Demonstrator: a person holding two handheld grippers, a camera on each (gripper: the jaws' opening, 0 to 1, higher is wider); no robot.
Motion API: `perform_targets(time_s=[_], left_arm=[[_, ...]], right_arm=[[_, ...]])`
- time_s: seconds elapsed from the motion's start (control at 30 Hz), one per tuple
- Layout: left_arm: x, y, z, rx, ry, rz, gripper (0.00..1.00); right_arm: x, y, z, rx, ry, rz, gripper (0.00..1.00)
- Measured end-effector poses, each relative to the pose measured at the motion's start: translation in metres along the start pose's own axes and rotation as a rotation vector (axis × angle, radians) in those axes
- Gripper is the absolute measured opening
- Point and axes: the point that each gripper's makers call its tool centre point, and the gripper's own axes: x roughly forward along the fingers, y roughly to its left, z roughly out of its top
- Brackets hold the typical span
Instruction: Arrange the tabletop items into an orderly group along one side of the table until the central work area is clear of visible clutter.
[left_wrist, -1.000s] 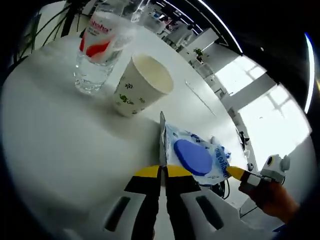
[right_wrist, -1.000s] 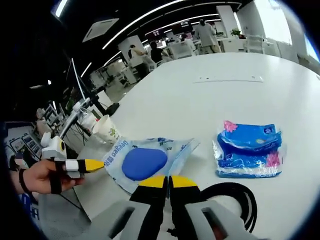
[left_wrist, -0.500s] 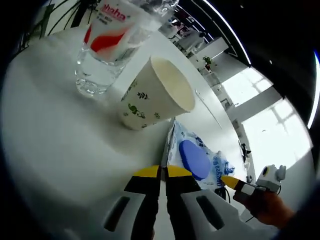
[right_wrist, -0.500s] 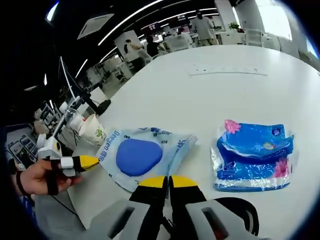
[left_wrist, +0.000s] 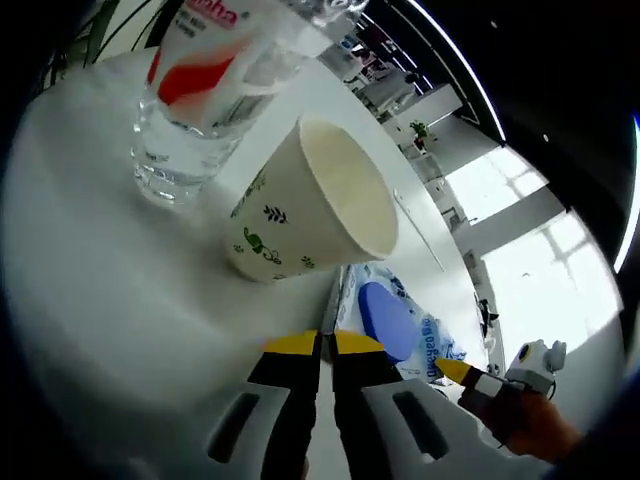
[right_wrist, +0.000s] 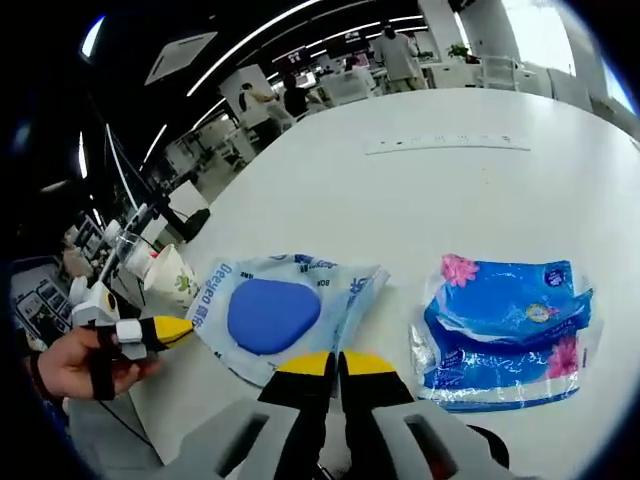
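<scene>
Wipes pack (right_wrist: 283, 316): soft, crinkly plastic pouch with a blue oval flap, lying flat on the white table (right_wrist: 480, 200); in the left gripper view its edge sits at your left jaw tips, right behind the paper cup (left_wrist: 312, 218).
Left gripper (left_wrist: 327, 343): jaws pressed together; they look clamped on the pack's thin edge, though you can't see the film between them for certain.
Right gripper (right_wrist: 328, 362): jaws closed with nothing between them, hanging just over the near edge of the pack.
Risk, cup: light paper, tapered, open mouth; if you push the pack further that way it could tip or skid into the water bottle (left_wrist: 205, 95).
Risk, grip: slick film pinched by one edge may slip out or fold under as it drags.
Bottle: clear, ribbed plastic with a red label, just beside the cup.
Tissue pack (right_wrist: 505, 332): blue, glossy, wrinkled, apart from the wipes and not yet grouped.
</scene>
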Motion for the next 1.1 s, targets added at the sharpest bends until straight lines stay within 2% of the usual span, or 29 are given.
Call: perform_targets(time_s=[0.17,0.43,0.6,0.73,1.1], left_arm=[[-0.001,0.0,0.003,-0.027,0.0,-0.002,0.02],[-0.008,0.002,0.0,0.02,0.019,-0.001,0.09],[-0.01,0.003,-0.001,0.029,0.022,-0.005,0.09],[-0.014,0.004,-0.007,0.052,0.035,0.004,0.09],[-0.024,0.0,-0.024,0.043,0.044,-0.006,0.08]], right_arm=[[0.0,0.001,0.0,0.008,-0.01,-0.002,0.01],[-0.007,-0.001,-0.001,-0.002,-0.026,-0.009,0.07],[-0.011,-0.002,-0.003,0.002,-0.028,-0.01,0.08],[-0.015,-0.005,-0.006,0.018,-0.03,-0.017,0.08],[-0.027,-0.007,-0.012,0.044,-0.046,-0.024,0.09]])
